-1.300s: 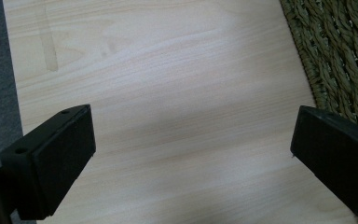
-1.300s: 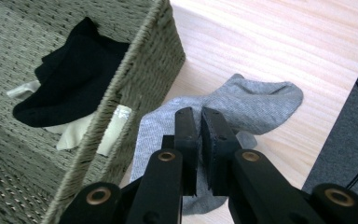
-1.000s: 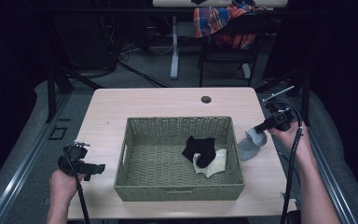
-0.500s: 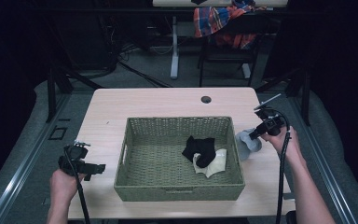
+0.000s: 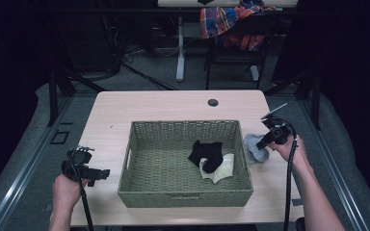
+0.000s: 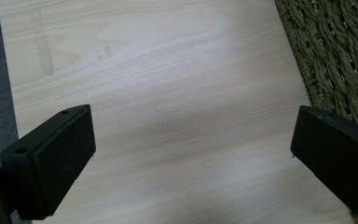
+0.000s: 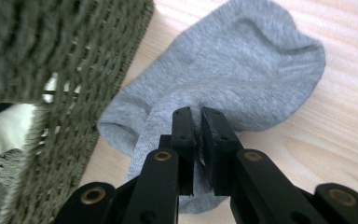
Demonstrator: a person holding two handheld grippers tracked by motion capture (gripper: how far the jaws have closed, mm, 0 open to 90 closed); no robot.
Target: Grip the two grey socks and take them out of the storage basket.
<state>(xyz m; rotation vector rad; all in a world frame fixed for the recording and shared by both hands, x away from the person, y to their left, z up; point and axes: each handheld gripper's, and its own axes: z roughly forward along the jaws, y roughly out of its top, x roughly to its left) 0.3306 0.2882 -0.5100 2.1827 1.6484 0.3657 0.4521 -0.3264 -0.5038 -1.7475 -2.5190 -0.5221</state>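
Lowered since a second ago, the right tongs [image 7: 196,116] pinch the grey sock [image 7: 242,70] beside the basket [image 5: 183,195]. Left tongs [image 6: 191,158] gape empty over the desk [image 6: 168,70]. Likely next: lifting the sock in.

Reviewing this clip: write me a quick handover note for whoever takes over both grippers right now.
Right gripper: jaws nearly shut, pinching a fold of the grey sock, which lies on the table against the basket's right outer wall.
Left gripper: open, empty, over bare table left of the basket.
Done: black sock and cream sock lie in the basket.
Left: likely lift the grey sock and drop it in.
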